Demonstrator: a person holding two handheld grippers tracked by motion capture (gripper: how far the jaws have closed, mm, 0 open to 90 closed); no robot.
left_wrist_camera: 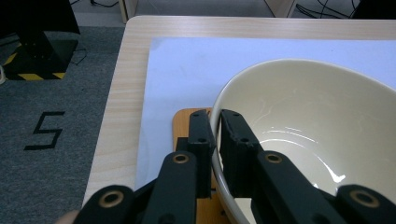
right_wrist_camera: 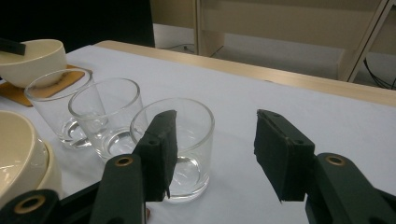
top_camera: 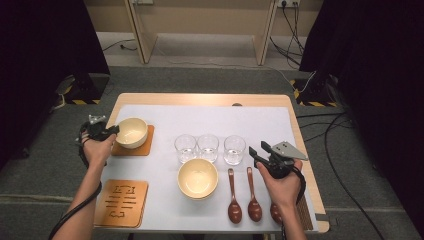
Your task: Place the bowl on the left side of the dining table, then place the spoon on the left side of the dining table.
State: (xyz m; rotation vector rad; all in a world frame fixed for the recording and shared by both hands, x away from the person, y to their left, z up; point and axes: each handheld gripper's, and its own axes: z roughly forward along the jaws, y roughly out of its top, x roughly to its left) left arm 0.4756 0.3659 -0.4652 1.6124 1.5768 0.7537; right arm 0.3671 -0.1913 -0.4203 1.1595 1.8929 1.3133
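A cream bowl (top_camera: 132, 131) (left_wrist_camera: 303, 121) rests on a square wooden coaster (top_camera: 145, 148) (left_wrist_camera: 182, 123) at the left of the white mat (top_camera: 165, 117). My left gripper (top_camera: 114, 131) (left_wrist_camera: 215, 126) is shut on the bowl's near rim, one jaw inside and one outside. At the right, my right gripper (top_camera: 257, 150) (right_wrist_camera: 215, 144) hovers open above the mat with nothing between its jaws. Three empty glasses (top_camera: 208, 146) stand in a row; the rightmost glass (top_camera: 234, 149) (right_wrist_camera: 191, 135) stands just beyond that gripper's left jaw in the right gripper view.
A second cream bowl (top_camera: 198, 178) (right_wrist_camera: 18, 149) sits in front of the glasses. Beside it lie brown spoons (top_camera: 234, 197), one partly under my right hand. An engraved wooden coaster (top_camera: 121, 202) lies at the front left. The table edge runs close to my left hand.
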